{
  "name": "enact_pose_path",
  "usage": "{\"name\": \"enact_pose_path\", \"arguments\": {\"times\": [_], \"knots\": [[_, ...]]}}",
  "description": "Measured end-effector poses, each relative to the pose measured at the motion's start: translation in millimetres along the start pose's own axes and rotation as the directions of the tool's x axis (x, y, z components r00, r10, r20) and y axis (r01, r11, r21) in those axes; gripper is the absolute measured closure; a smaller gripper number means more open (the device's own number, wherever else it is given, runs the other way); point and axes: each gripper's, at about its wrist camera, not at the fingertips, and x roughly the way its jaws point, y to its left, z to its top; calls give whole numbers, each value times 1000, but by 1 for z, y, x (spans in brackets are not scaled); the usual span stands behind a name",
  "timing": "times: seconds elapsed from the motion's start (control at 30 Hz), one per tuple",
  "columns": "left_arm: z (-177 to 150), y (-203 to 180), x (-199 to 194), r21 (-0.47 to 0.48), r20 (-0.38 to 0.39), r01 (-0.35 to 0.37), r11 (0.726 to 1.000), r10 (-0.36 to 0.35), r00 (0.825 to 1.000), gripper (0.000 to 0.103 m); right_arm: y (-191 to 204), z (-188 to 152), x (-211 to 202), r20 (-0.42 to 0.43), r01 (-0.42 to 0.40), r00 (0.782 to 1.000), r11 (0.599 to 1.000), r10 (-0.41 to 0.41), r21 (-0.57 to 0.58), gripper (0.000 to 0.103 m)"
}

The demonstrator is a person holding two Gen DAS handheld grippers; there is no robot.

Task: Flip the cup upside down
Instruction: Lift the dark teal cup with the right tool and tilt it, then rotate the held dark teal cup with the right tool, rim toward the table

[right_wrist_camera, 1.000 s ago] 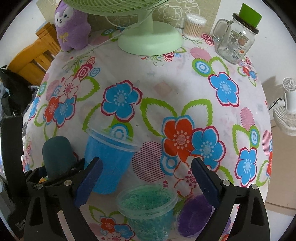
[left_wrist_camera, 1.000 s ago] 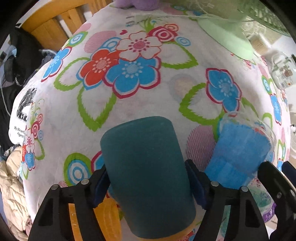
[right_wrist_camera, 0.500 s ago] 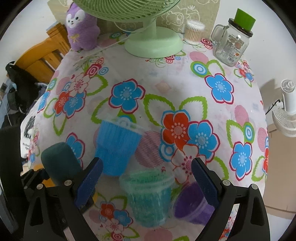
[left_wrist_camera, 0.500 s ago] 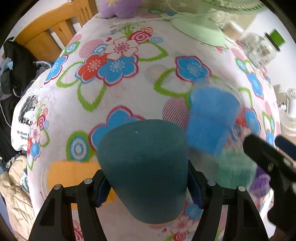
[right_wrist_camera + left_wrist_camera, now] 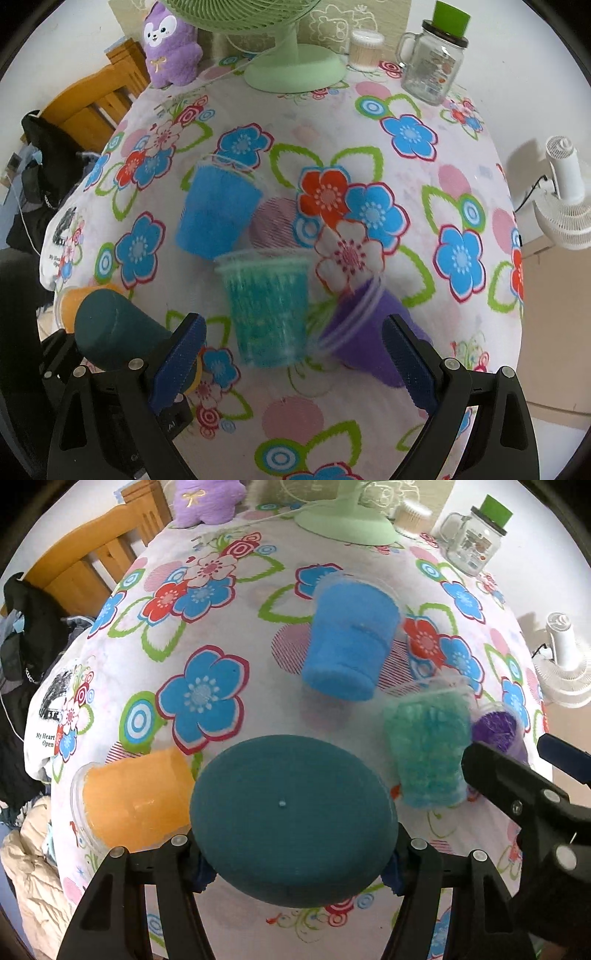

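Note:
My left gripper is shut on a dark teal cup and holds it above the flowered tablecloth, tilted so its flat base faces the camera. The same cup shows at the lower left of the right wrist view, lying slanted in the left gripper. My right gripper is open and empty, hovering over the green cup and the purple cup. Its black arm shows at the right of the left wrist view.
A blue cup, a green cup, a purple cup and an orange cup stand on the table. A green fan base, glass jar, swab box and purple plush stand at the back.
My left gripper has lifted and tilted the teal cup, so its base now faces the camera. Both grippers have risen and drawn back from the table.

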Motion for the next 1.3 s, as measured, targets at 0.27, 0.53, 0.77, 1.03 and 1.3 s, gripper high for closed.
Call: {"name": "enact_pose_path", "arguments": {"times": [0.27, 0.53, 0.77, 1.03, 1.3], "knots": [[-18, -12, -15, 55, -27, 18, 998, -16, 1000, 34, -9, -12, -15, 29, -17, 999, 1000, 17, 18, 6], [-39, -20, -16, 77, -112, 69, 995, -60, 992, 34, -7, -24, -17, 13, -45, 999, 999, 45, 9, 6], [-31, -21, 5, 76, -156, 79, 994, -66, 986, 34, -12, -34, -11, -17, -38, 999, 999, 38, 30, 6], [-5, -25, 18, 94, -107, 62, 994, -52, 993, 24, -22, -33, -9, -21, 0, 1000, 997, 2, 77, 6], [-8, -13, -2, 65, -37, 47, 997, -45, 998, 17, -12, -33, -12, -10, -14, 1000, 999, 15, 40, 6]]}}
